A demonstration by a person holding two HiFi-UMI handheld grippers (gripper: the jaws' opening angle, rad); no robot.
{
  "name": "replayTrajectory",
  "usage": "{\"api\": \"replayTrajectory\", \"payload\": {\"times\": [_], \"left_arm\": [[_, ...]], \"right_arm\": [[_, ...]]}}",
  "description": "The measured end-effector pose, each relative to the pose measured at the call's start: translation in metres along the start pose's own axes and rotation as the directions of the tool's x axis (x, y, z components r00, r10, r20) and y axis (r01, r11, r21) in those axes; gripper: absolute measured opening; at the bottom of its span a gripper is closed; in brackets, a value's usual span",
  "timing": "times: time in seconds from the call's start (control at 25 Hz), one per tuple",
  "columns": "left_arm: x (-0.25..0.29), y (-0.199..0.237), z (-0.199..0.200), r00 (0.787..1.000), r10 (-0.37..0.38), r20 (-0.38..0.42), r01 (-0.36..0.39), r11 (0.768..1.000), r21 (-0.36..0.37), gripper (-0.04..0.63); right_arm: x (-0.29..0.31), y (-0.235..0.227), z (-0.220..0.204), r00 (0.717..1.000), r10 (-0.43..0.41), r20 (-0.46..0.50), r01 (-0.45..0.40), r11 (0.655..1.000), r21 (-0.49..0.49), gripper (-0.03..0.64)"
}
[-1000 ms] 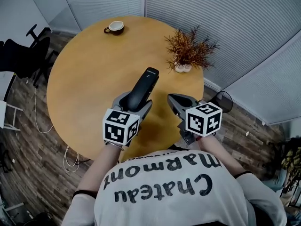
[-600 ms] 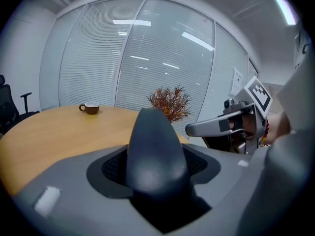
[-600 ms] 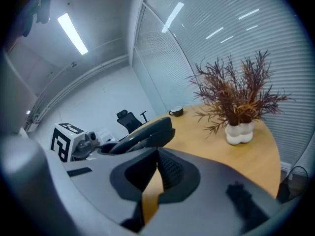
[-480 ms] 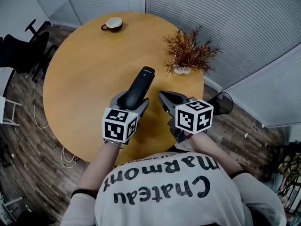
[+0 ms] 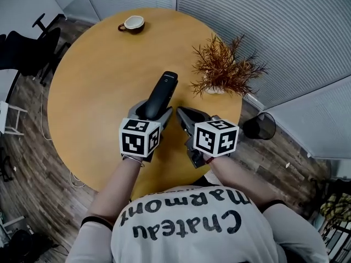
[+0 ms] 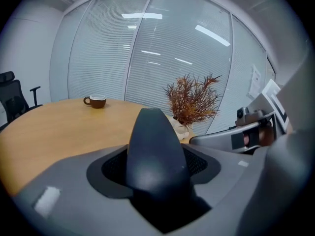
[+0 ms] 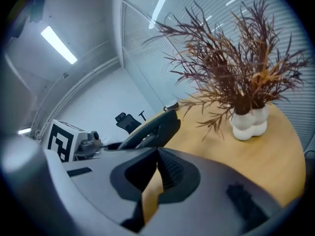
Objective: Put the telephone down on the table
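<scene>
The black telephone [image 5: 160,93] is a slim handset sticking forward out of my left gripper [image 5: 152,112], which is shut on its lower end. It reaches out over the round wooden table [image 5: 93,81]; I cannot tell whether its tip touches the top. In the left gripper view the telephone [image 6: 155,151] fills the space between the jaws. My right gripper [image 5: 181,114] hovers just right of the handset, shut with nothing in it. The right gripper view has the pads meeting at their tips [image 7: 158,156], with the telephone [image 7: 155,129] to the left.
A dried reddish plant in a white vase [image 5: 222,70] stands at the table's right edge, close to the telephone's tip. A cup on a saucer [image 5: 133,23] sits at the far edge. A black bin [image 5: 259,126] and an office chair [image 5: 27,53] stand on the floor.
My right gripper has moved left, closer to the left gripper and the handset. Both grippers have edged forward over the table. The left gripper's hold is unchanged.
</scene>
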State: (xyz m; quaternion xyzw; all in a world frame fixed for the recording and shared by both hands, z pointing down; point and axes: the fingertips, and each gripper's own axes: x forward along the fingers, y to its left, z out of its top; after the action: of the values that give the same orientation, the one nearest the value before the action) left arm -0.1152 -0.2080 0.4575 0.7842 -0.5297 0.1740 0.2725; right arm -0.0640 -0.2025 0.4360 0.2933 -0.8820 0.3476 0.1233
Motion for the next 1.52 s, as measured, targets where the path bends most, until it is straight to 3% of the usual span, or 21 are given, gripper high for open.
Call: {"api": "replayTrajectory", "payload": {"times": [0.12,0.28,1.0,1.52], "left_arm": [[0.016,0.005,-0.001,1.000,0.003,-0.007,-0.004,0.999,-0.049,0.313],[0.035,0.015,-0.003,0.999,0.018,-0.030,-0.020,0.998,-0.057,0.311],[0.104,0.039,-0.007,0.992,0.048,-0.113,-0.049,0.999,-0.004,0.311],[0.120,0.040,-0.003,0.989,0.066,-0.130,-0.061,0.997,0.041,0.314]], "right_arm": [[0.014,-0.012,0.004,1.000,0.024,0.014,-0.024,0.999,0.033,0.014],[0.024,-0.029,0.003,1.000,0.013,0.017,-0.014,0.998,0.058,0.014],[0.016,-0.105,-0.022,0.996,-0.084,0.016,0.078,0.973,0.219,0.014],[0.020,-0.106,-0.011,0.999,-0.040,0.022,0.034,0.975,0.221,0.014]]}}
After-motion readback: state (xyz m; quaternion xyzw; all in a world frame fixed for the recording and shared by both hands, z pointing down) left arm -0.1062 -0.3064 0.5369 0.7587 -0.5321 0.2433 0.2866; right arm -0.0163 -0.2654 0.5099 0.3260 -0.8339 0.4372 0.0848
